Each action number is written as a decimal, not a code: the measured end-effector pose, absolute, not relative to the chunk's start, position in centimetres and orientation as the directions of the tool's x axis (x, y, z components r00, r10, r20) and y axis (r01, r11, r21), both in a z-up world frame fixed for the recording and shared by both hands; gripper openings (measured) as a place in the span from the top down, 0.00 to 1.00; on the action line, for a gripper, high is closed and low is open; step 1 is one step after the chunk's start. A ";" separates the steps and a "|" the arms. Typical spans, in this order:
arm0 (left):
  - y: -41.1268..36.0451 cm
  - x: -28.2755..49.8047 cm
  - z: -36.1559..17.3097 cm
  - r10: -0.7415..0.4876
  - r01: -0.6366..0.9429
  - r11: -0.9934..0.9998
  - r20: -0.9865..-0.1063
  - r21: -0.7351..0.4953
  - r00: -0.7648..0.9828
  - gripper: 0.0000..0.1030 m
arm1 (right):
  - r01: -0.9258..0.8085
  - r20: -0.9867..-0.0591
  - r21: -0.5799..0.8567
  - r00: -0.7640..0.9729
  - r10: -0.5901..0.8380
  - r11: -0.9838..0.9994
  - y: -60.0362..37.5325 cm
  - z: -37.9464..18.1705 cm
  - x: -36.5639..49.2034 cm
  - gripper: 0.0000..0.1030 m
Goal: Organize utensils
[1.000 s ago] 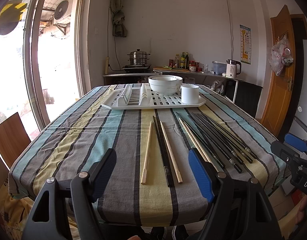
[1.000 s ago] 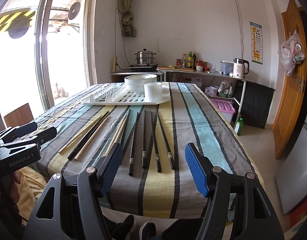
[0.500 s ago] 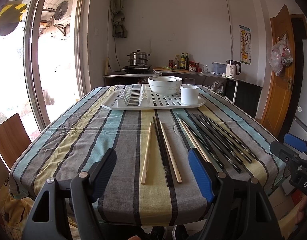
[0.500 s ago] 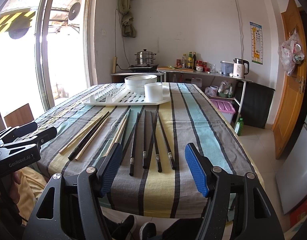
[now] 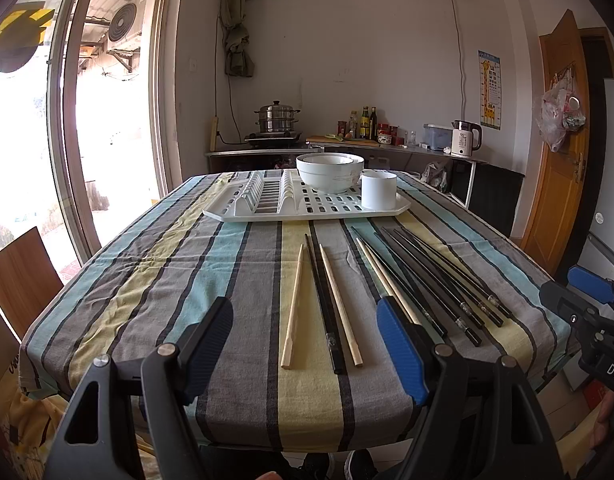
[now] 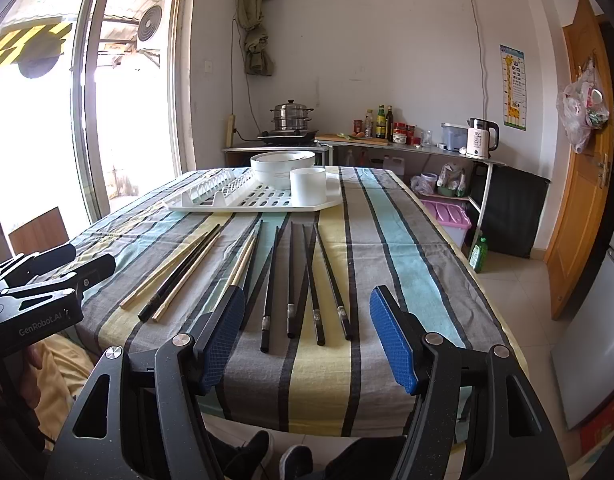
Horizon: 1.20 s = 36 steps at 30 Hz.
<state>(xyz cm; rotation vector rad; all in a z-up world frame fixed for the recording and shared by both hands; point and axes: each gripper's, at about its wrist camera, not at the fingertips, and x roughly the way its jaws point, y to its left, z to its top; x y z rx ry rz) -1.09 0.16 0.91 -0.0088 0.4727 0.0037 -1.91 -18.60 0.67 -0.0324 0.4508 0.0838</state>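
Several chopsticks lie lengthwise on the striped tablecloth. Wooden chopsticks [image 5: 293, 309] flank a black one [image 5: 324, 305] in front of my left gripper [image 5: 307, 340], which is open and empty at the near table edge. Several black chopsticks [image 6: 291, 280] lie in front of my right gripper [image 6: 307, 336], also open and empty; they show in the left wrist view [image 5: 435, 276] too. A white drying rack [image 5: 267, 210] holds white bowls [image 5: 330, 172] and a white cup [image 5: 379, 196] at the far side.
The striped table [image 5: 147, 280] has a wooden chair back [image 5: 19, 276] at its left. A counter with a steel pot [image 5: 277, 118], bottles and a kettle [image 5: 465, 142] stands behind. A pink bin [image 6: 447, 216] and a door [image 6: 583, 152] are to the right.
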 end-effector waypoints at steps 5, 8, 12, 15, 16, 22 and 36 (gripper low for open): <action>0.1 -1.1 0.9 0.002 -0.006 1.000 -0.454 -0.006 0.891 0.26 | -0.091 -0.438 -0.011 0.896 0.077 0.996 -18.5 0.7 -1.9 0.36; 0.1 -1.0 0.9 0.007 -0.010 1.000 -0.461 -0.004 0.887 0.26 | -0.094 -0.436 -0.010 0.896 0.080 0.996 -18.4 0.7 -1.8 0.36; 0.1 -0.5 0.6 0.006 -0.010 1.000 -0.477 -0.005 0.879 0.26 | -0.100 -0.438 -0.010 0.895 0.085 0.995 -18.4 0.7 -1.6 0.36; 0.2 0.3 0.3 -0.014 0.004 1.000 -0.497 -0.021 0.868 0.26 | -0.109 -0.440 -0.015 0.893 0.091 0.994 -18.4 0.6 -1.1 0.36; 0.3 0.6 0.2 -0.016 0.004 1.000 -0.501 -0.025 0.865 0.26 | -0.112 -0.444 -0.018 0.891 0.092 0.994 -18.4 0.6 -0.9 0.36; 0.7 2.5 0.1 -0.032 0.018 0.999 -0.523 -0.031 0.852 0.26 | -0.145 -0.462 -0.028 0.879 0.116 0.989 -18.0 0.9 1.1 0.36; 1.0 10.2 -0.5 -0.149 0.106 0.989 -0.639 -0.106 0.754 0.55 | -0.205 -0.544 0.022 0.818 0.184 0.979 -17.9 1.3 8.4 0.49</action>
